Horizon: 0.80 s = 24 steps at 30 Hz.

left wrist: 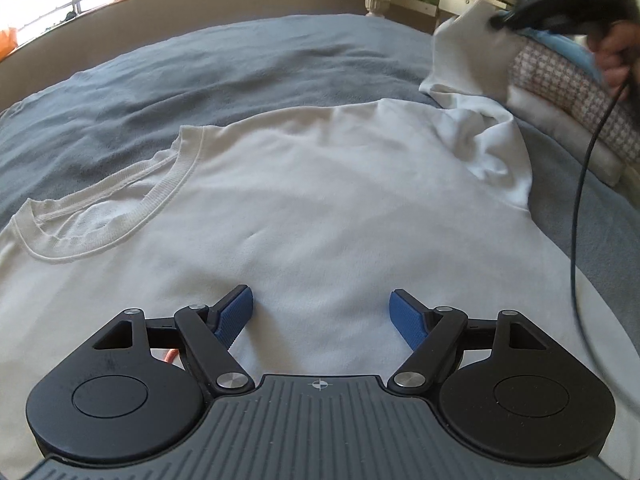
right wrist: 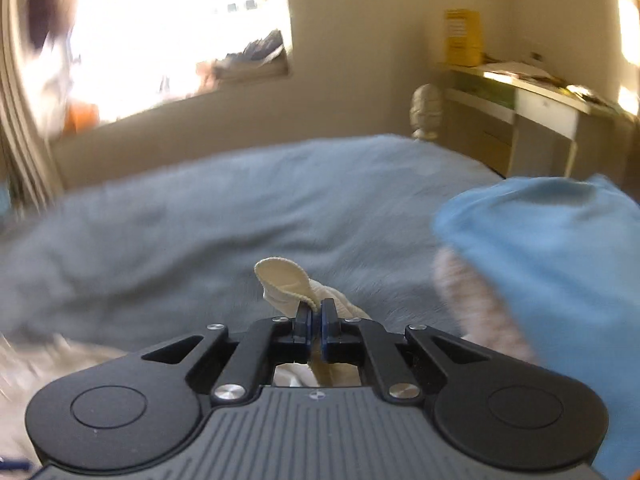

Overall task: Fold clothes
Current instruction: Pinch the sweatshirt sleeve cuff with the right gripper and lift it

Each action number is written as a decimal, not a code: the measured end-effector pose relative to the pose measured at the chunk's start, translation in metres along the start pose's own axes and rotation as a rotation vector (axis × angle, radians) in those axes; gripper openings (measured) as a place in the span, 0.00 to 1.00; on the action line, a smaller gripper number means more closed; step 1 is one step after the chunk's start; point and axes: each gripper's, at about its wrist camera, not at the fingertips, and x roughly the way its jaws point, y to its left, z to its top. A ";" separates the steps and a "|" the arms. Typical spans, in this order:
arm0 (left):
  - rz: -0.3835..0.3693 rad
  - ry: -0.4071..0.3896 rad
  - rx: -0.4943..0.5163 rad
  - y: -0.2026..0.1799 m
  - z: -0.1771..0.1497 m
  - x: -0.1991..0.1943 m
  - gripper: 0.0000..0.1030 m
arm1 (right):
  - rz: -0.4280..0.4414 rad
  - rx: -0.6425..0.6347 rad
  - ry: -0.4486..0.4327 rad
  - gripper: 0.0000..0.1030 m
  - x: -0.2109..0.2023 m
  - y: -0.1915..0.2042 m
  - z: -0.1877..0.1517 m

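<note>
I see a grey-blue blanket (left wrist: 248, 64) covering the bed across both views. On it lies the white T-shirt (left wrist: 304, 200), spread flat with its ribbed collar (left wrist: 100, 208) to the left in the left wrist view. The shirt fills the near and middle part of that view.

At the far right, a stack of folded textiles (left wrist: 568, 88) rests on the blanket: a light blue piece on top, a checked piece under it. A desk (right wrist: 536, 108) stands against the far wall, with a yellow box (right wrist: 462, 36) on it.

I read the right gripper (right wrist: 316, 316) as clamped on the shirt: its blue pads are pressed together with a white hem of fabric pinched between them and sticking out beyond the tips. In the left wrist view this gripper (left wrist: 560, 4) appears blurred at the far right, with one sleeve (left wrist: 468, 64) lifted off the blanket and hanging from it. A black cable (left wrist: 580, 208) trails down from it.

I read the left gripper (left wrist: 322, 312) as wide apart, poised over the near part of the shirt with nothing between its pads.
</note>
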 end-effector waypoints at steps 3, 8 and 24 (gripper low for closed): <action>0.003 -0.003 0.010 -0.002 0.001 0.000 0.74 | 0.009 0.066 -0.047 0.03 -0.038 -0.023 0.017; -0.002 -0.004 -0.001 -0.001 0.001 0.001 0.74 | -0.027 0.013 -0.082 0.03 -0.083 -0.051 0.040; 0.014 0.007 0.024 -0.004 -0.001 -0.002 0.74 | -0.147 0.310 -0.040 0.02 -0.129 -0.160 0.059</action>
